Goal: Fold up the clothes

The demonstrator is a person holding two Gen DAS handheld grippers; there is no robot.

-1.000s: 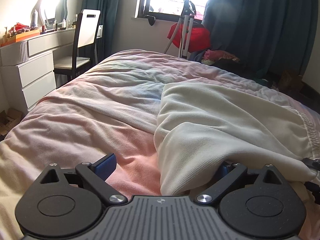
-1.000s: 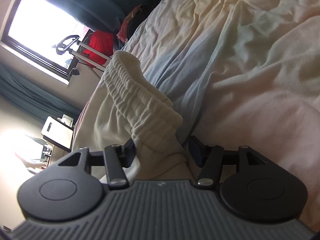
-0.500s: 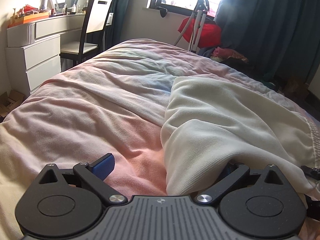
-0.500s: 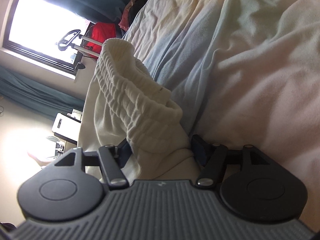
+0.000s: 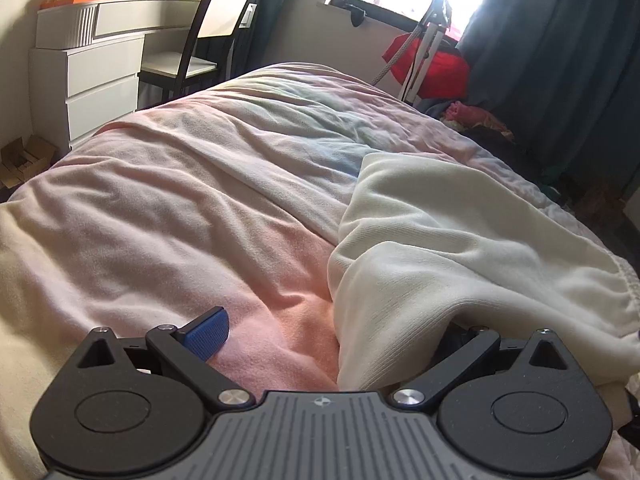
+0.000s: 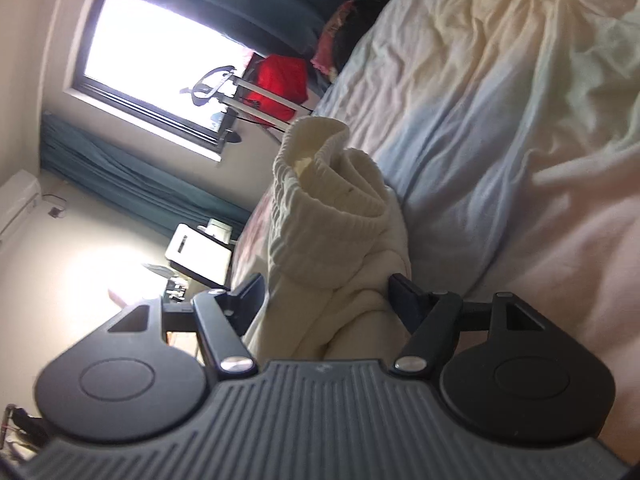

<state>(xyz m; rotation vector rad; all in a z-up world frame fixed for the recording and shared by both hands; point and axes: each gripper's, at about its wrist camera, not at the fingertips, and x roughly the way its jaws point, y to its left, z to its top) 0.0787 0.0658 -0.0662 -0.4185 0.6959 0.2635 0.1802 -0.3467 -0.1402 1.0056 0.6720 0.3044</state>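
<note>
**Cream garment held up at two points over the bed**

The cream garment (image 5: pixel 460 248) lies across the right half of the left wrist view, draped on the pastel duvet (image 5: pixel 192 200) of the bed and rising toward the lower edge of the frame. The left gripper (image 5: pixel 332 340) sits at the bottom centre with its fingers spread wide: the blue pad (image 5: pixel 208 334) at lower left is bare, touching no cloth, while the garment's folded edge drapes over the other finger, which is hidden. This looks like fingers released, with cloth resting on one side rather than pinched.

In the right wrist view, rolled sideways, the right gripper (image 6: pixel 326 296) at lower centre has the garment's bunched fabric between its fingers, with the ribbed elastic waistband (image 6: pixel 320 184) standing up just beyond. Whether they are clenched on it cannot be told; both look apart, the cloth filling the gap.

Holding the waistband end raised probably serves to carry it over the rest for a fold. The desk, chair (image 5: pixel 216 32) and window occupy the upper frame.
</note>
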